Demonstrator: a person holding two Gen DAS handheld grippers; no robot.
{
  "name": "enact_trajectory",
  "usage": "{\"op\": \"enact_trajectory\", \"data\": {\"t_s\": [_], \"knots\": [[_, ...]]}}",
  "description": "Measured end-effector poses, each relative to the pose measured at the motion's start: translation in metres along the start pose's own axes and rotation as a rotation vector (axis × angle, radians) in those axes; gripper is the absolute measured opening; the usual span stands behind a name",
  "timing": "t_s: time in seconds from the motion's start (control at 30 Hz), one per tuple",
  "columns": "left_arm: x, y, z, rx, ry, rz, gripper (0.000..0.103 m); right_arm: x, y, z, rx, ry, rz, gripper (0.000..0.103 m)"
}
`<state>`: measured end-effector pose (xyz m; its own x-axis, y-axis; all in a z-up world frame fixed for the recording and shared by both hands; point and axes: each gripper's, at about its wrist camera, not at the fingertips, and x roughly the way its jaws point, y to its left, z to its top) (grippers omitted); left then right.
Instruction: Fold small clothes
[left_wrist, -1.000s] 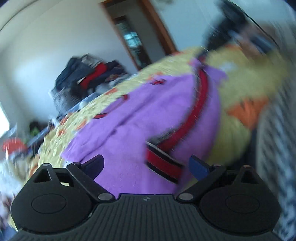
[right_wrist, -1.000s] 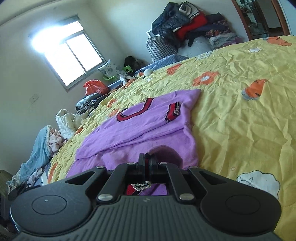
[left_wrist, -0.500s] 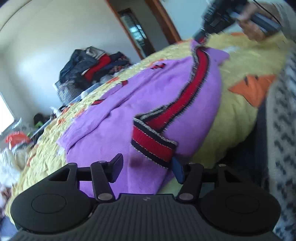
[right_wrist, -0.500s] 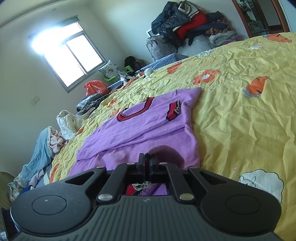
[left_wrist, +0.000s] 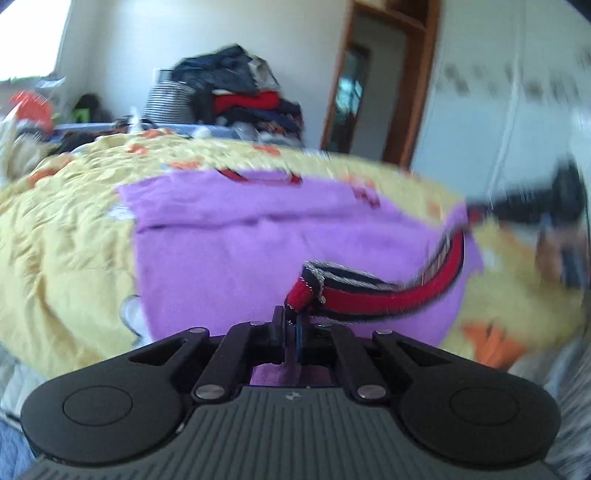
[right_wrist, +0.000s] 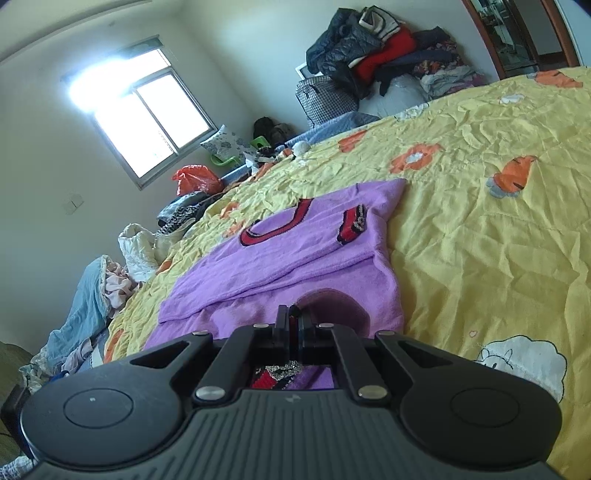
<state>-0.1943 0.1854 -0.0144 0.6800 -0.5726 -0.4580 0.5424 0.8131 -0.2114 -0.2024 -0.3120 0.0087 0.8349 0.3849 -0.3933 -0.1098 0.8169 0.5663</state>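
Note:
A small purple sweater (left_wrist: 240, 251) with red and dark striped trim lies on a yellow bedspread (left_wrist: 55, 236), its sleeves folded across the chest. My left gripper (left_wrist: 291, 321) is shut on the red striped hem (left_wrist: 369, 295) at one bottom corner. My right gripper (right_wrist: 293, 321) is shut on the hem's other end (right_wrist: 275, 374), with the sweater (right_wrist: 295, 251) stretching away from it. The right gripper also shows, blurred, at the far right of the left wrist view (left_wrist: 532, 199).
A heap of dark and red clothes (right_wrist: 373, 55) on a checked bag stands at the bed's far side. A window (right_wrist: 147, 114) is on the left wall. Loose laundry (right_wrist: 92, 295) lies along the bed's left edge. A doorway (left_wrist: 373, 96) is at the back.
My left gripper was open beside the hem's corner; it has now closed on it and swung round to face up the bed. The right gripper has stayed shut and nearly still.

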Motion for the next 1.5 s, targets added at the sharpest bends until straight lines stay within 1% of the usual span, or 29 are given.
{"op": "enact_trajectory", "data": {"t_s": [0.03,0.07,0.17,0.23,0.3,0.37,0.43,0.5,0.57,0.63,0.7,0.73,0.87,1.0,1.07,1.13,1.2,1.23,1.3,1.33,1.37,1.4,1.43,1.47,1.5], "knots": [[-0.008,0.007,0.005,-0.051,-0.017,-0.025,0.007,-0.005,0.003,0.001,0.002,-0.017,0.013,0.004],[-0.015,0.014,0.009,-0.096,-0.032,-0.03,0.007,-0.011,0.005,0.002,0.009,-0.037,0.029,0.004],[-0.021,0.038,0.025,-0.219,-0.069,-0.061,0.007,-0.015,0.011,0.014,0.014,-0.073,0.066,0.004],[-0.015,0.058,0.039,-0.298,-0.079,-0.09,0.007,-0.005,0.013,0.025,0.005,-0.085,0.066,0.004],[-0.006,0.078,0.056,-0.346,-0.097,-0.104,0.007,0.012,0.01,0.039,0.008,-0.086,0.072,0.004],[0.007,0.095,0.073,-0.361,-0.094,-0.106,0.007,0.034,0.004,0.052,0.012,-0.081,0.058,0.004],[0.026,0.114,0.09,-0.395,-0.074,-0.112,0.007,0.06,-0.006,0.066,0.033,-0.073,0.056,0.004],[0.044,0.133,0.104,-0.411,-0.062,-0.111,0.007,0.088,-0.017,0.079,0.063,-0.05,0.046,0.004],[0.064,0.151,0.117,-0.443,-0.035,-0.122,0.007,0.117,-0.026,0.092,0.07,-0.033,0.024,0.004],[0.088,0.167,0.128,-0.453,0.004,-0.108,0.007,0.143,-0.035,0.104,0.084,-0.018,-0.002,0.004],[0.111,0.182,0.135,-0.479,0.038,-0.115,0.006,0.168,-0.045,0.113,0.097,0.001,-0.039,0.004],[0.121,0.188,0.138,-0.484,0.05,-0.106,0.006,0.179,-0.05,0.117,0.1,0.006,-0.051,0.004],[0.15,0.203,0.146,-0.493,0.077,-0.109,0.006,0.207,-0.063,0.128,0.107,0.013,-0.095,0.004],[0.18,0.219,0.155,-0.502,0.132,-0.121,0.006,0.221,-0.076,0.139,0.145,0.013,-0.106,0.004],[0.196,0.227,0.16,-0.497,0.167,-0.105,0.007,0.23,-0.082,0.144,0.16,0.031,-0.123,0.004],[0.21,0.235,0.162,-0.508,0.201,-0.094,0.007,0.243,-0.087,0.145,0.167,0.065,-0.166,0.004],[0.224,0.244,0.163,-0.523,0.224,-0.048,0.005,0.255,-0.089,0.144,0.15,0.097,-0.193,0.004],[0.229,0.25,0.163,-0.544,0.234,-0.04,0.007,0.261,-0.091,0.143,0.155,0.117,-0.197,0.005],[0.23,0.263,0.162,-0.611,0.213,-0.021,0.009,0.266,-0.091,0.144,0.156,0.138,-0.218,0.01],[0.226,0.264,0.163,-0.613,0.199,-0.013,0.011,0.264,-0.089,0.145,0.155,0.14,-0.222,0.013],[0.22,0.263,0.163,-0.611,0.193,-0.004,0.013,0.259,-0.087,0.147,0.146,0.142,-0.215,0.022],[0.212,0.26,0.163,-0.612,0.193,-0.014,0.02,0.251,-0.084,0.148,0.127,0.126,-0.208,0.03],[0.202,0.255,0.162,-0.608,0.192,-0.038,0.022,0.24,-0.081,0.149,0.114,0.101,-0.206,0.058],[0.19,0.247,0.159,-0.594,0.19,-0.058,0.024,0.229,-0.08,0.147,0.1,0.081,-0.192,0.093],[0.178,0.238,0.155,-0.579,0.193,-0.063,0.032,0.216,-0.078,0.145,0.075,0.062,-0.164,0.1]]}}
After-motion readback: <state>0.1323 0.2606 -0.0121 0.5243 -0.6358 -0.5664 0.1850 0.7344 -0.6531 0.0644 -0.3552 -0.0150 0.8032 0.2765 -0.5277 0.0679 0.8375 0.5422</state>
